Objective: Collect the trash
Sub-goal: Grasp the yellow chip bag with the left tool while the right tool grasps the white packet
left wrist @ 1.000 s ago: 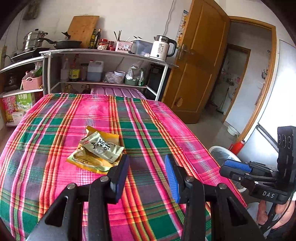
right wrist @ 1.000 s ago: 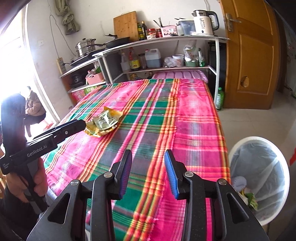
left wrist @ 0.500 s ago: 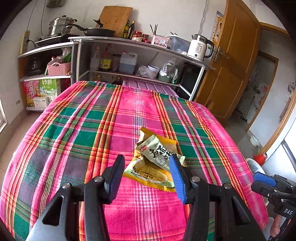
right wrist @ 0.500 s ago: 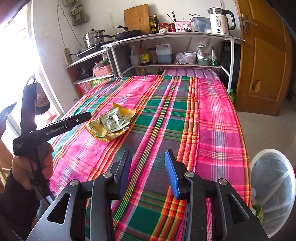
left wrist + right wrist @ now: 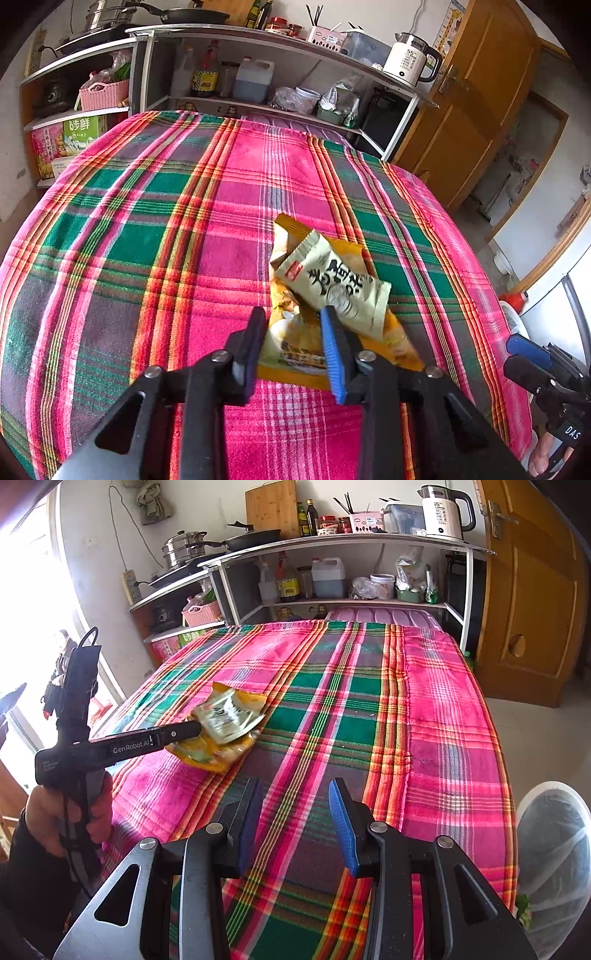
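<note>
Here the left gripper [image 5: 293,341] has just been closing around the near end of the snack wrappers [image 5: 325,291], which lie between its jaws; whether the pads already press the foil cannot be told, since a strip of wrapper shows between them with gaps at both sides. The right gripper [image 5: 293,825] hangs with its jaws parted and nothing between them, above the near edge of the table [image 5: 443,709]. The likeliest slip, as I judge it, is that only one of the two wrappers gets pinched: they are merely stacked, so the loose one could slide off on the way to the lined bin [image 5: 554,853] standing on the floor off the table's right edge. A bite taken too low might also catch the plaid cloth [image 5: 229,229] and drag it. The wrappers sit toward the left half of the table, well in from its edges: a pale green packet with dark printed characters lying crookedly on a crumpled yellow-orange one, both torn open, flattened and glossy.
</note>
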Demonstrator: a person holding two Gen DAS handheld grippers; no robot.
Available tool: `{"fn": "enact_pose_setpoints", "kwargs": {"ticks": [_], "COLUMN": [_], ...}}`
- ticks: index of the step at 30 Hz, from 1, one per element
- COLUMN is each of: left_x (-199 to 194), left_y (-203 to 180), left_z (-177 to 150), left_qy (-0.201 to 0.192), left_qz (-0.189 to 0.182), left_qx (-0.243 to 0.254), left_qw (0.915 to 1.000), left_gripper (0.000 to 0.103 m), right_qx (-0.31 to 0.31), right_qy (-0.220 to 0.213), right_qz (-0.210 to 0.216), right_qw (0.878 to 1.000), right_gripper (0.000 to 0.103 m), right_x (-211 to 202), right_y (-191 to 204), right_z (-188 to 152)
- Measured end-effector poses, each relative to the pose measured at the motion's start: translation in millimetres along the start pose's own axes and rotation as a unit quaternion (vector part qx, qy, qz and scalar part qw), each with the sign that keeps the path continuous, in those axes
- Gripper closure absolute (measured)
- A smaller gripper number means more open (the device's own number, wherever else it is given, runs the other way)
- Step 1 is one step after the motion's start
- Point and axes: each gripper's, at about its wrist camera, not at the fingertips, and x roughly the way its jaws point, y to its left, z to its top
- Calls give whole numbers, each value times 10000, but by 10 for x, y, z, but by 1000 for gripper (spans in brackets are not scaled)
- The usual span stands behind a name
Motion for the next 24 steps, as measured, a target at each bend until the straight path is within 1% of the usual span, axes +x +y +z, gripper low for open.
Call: {"fn": "enact_pose_setpoints", "kwargs": {"ticks": [1, 5, 8, 12, 15, 17, 19, 22, 24], "left_x": [10, -16, -63, -157, -253, -298, -326, -352, -352], "left_y": [-19, -112, -210, -336, -472, -552, -584, -504, -425], "left_z": [-3, -21, -61, -146, -246, -315, -352, -322, -284], "left_qy": [43, 24, 2, -8, 31, 68, 81, -21, -55], "left_qz": [-36, -153, -259, -673, -1115, -1296, -1311, -1071, -984], "left_qx": [40, 255, 446, 690, 1012, 1240, 1327, 1178, 1036], "left_qw": [10000, 9996, 9987, 9953, 9886, 9838, 9824, 9872, 9897], "left_gripper": [86, 92, 93, 94, 94, 94, 94, 95, 94], "right_qx": [1, -3, 15, 67, 106, 108, 115, 105, 51], "right_qy": [-2, -2, -18, -50, -65, -72, -69, -27, 49], "right_qz": [2, -12, -29, -49, -65, -77, -84, -76, -70], "right_qw": [10000, 10000, 10000, 10000, 9999, 9999, 9999, 9999, 10000], "right_gripper": [64, 64, 64, 64, 64, 64, 64, 62, 62], "right_x": [3, -3, -19, -43, -53, -58, -52, -22, 30], "right_y": [2, 11, -20, -63, -91, -94, -103, -106, -102], "right_z": [2, -15, -16, -13, -12, -15, -18, -34, -45]}}
